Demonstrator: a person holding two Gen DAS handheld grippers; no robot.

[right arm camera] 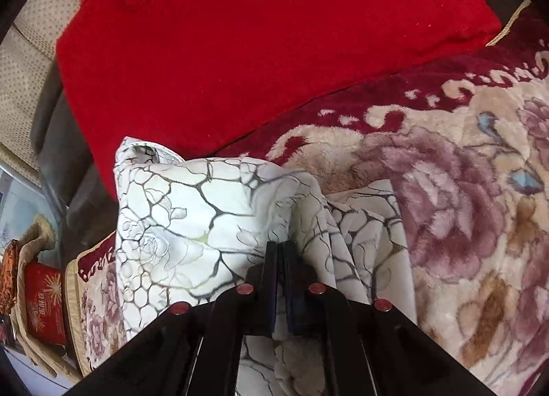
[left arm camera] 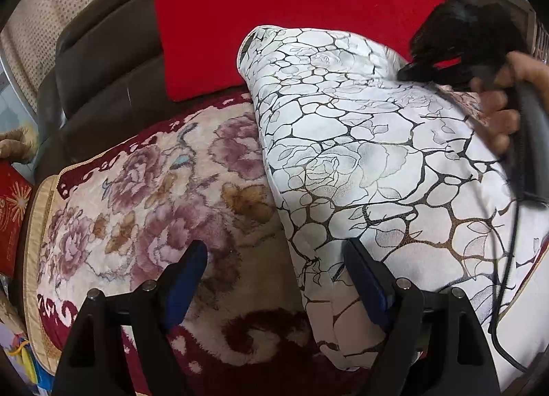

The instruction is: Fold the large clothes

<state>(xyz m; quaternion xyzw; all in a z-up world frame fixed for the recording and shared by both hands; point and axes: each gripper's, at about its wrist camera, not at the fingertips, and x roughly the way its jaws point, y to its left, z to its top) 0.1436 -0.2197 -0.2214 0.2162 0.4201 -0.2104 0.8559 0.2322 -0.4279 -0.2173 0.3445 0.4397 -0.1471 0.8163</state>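
Left gripper [left arm camera: 274,272] low over blanket [left arm camera: 137,197], jaws spread, empty. Right gripper [right arm camera: 279,252] angled down, jaws pinching garment [right arm camera: 178,210].

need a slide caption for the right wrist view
Right gripper shut on white crackle-print garment, bunched over floral blanket beside red cushion.

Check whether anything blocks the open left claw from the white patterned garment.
Nothing visible does. The left claw hangs open right at the white garment's edge, one finger over the cloth, the other over the floral blanket. The right claw already pinches the garment.
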